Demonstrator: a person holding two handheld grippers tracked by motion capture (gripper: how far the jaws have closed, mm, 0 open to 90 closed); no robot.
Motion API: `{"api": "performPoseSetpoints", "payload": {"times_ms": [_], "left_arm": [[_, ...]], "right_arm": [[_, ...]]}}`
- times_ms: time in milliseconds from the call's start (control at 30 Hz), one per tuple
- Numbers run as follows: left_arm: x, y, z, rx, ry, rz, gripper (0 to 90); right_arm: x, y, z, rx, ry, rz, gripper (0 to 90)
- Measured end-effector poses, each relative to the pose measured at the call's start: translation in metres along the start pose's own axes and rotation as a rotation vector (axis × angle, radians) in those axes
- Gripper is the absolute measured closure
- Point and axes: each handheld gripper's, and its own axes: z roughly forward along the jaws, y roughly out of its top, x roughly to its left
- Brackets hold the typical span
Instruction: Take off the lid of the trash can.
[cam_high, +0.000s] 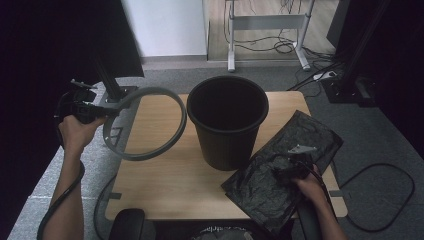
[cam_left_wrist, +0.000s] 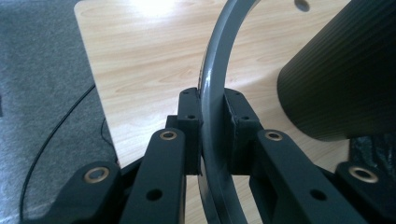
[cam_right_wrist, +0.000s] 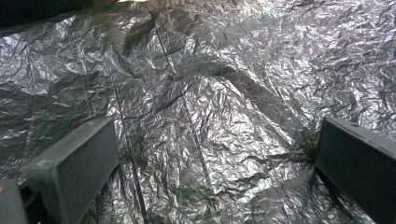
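Ring (cam_high: 172, 135) of grey plastic hangs over the left half of the worktop (cam_high: 170, 185), tilted, with its far right arc just beside the bin (cam_high: 227, 120). The left hand-held gripper (cam_high: 102, 107) pinches the ring at its far left edge, out past the worktop's left side. In the left gripper view the ring (cam_left_wrist: 212, 93) runs upright between the two pads (cam_left_wrist: 190, 119), which press on it from both sides, and the ribbed wall of the bin (cam_left_wrist: 345, 74) stands close on the right. The bin is black, upright and open at the top, on the far middle of the worktop. To its right, a crumpled black bag (cam_high: 305, 135) lies flat, reaching the near right edge. The right hand-held gripper (cam_high: 290, 167) rests low on the bag. In the right gripper view its jaws stand spread wide, with wrinkled bag (cam_right_wrist: 210, 116) between them.
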Motion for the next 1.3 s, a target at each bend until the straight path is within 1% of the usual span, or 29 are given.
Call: {"api": "performPoseSetpoints", "payload": {"times_ms": [100, 267, 333, 467, 600, 667, 900, 1133, 1233, 1300], "left_arm": [[0.003, -0.007, 0.006, 0.011, 0.000, -0.003, 78.8], [0.008, -0.018, 0.018, 0.017, -0.021, -0.016, 78.7], [0.009, -0.023, 0.025, 0.022, -0.023, -0.019, 78.7], [0.010, -0.031, 0.039, 0.036, -0.023, -0.014, 78.6], [0.010, -0.039, 0.053, 0.038, -0.030, -0.011, 78.4], [0.010, -0.043, 0.060, 0.033, -0.029, -0.009, 78.2], [0.009, -0.054, 0.081, 0.042, -0.026, -0.001, 78.1], [0.010, -0.066, 0.099, 0.034, -0.014, -0.002, 78.1], [0.011, -0.072, 0.107, 0.035, -0.013, -0.011, 78.0], [0.012, -0.076, 0.112, 0.041, -0.008, -0.008, 78.0]], "right_arm": [[0.000, 0.000, 0.000, 0.000, 0.000, 0.000, 0.0], [0.000, 0.000, 0.000, 0.000, -0.001, -0.001, 0.0], [0.000, 0.000, 0.000, 0.000, -0.001, 0.000, 0.0], [0.000, 0.000, 0.000, 0.000, -0.001, 0.000, 0.0], [0.000, 0.000, 0.000, 0.000, -0.001, 0.000, 0.0], [0.000, 0.000, 0.000, 0.000, -0.001, 0.000, 0.0], [0.000, 0.000, 0.000, 0.000, -0.001, -0.001, 0.0], [0.000, 0.000, 0.000, 0.000, -0.002, -0.001, 0.0], [0.000, 0.000, 0.000, 0.000, -0.002, -0.001, 0.0], [0.000, 0.000, 0.000, 0.000, -0.002, -0.001, 0.0]]}}
